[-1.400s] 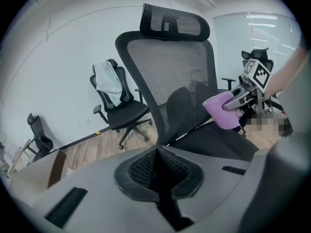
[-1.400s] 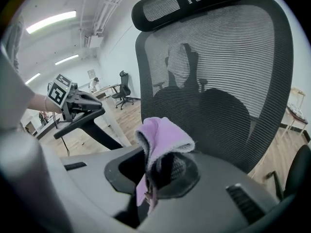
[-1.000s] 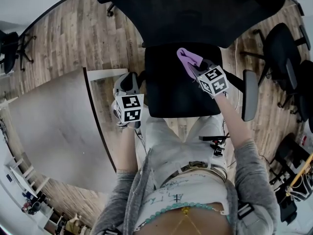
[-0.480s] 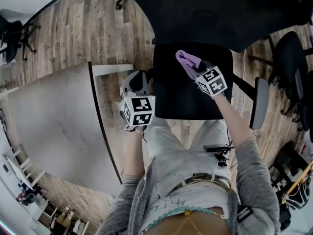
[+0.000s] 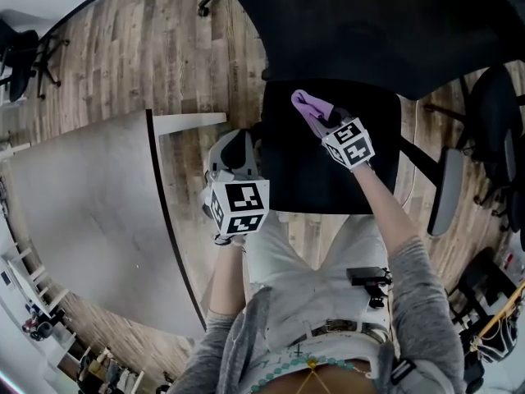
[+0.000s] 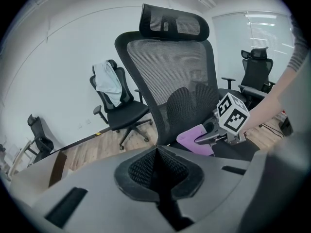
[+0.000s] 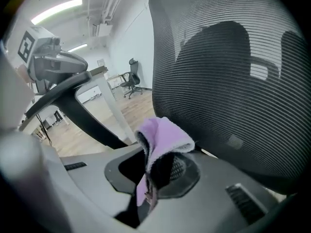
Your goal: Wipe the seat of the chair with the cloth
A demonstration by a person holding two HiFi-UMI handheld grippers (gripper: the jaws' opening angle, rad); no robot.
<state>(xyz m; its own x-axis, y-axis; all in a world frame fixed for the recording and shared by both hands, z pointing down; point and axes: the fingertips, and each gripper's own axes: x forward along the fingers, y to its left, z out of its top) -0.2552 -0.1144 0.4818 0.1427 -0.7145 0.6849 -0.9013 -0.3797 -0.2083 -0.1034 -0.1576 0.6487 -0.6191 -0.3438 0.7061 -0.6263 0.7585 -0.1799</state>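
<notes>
Right gripper view – right gripper (image 7: 151,181) clamps cloth (image 7: 164,134) over seat (image 5: 312,179), left gripper (image 6: 158,165) closed, empty — thin pinch may slip mid-wipe.

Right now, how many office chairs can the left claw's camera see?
4: the near chair in the middle, a white-draped chair behind it on the left, a far-left chair, a far-right chair. Others may be hidden.

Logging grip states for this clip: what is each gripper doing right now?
left gripper: closed, empty.
right gripper: closed on the purple cloth.
</notes>
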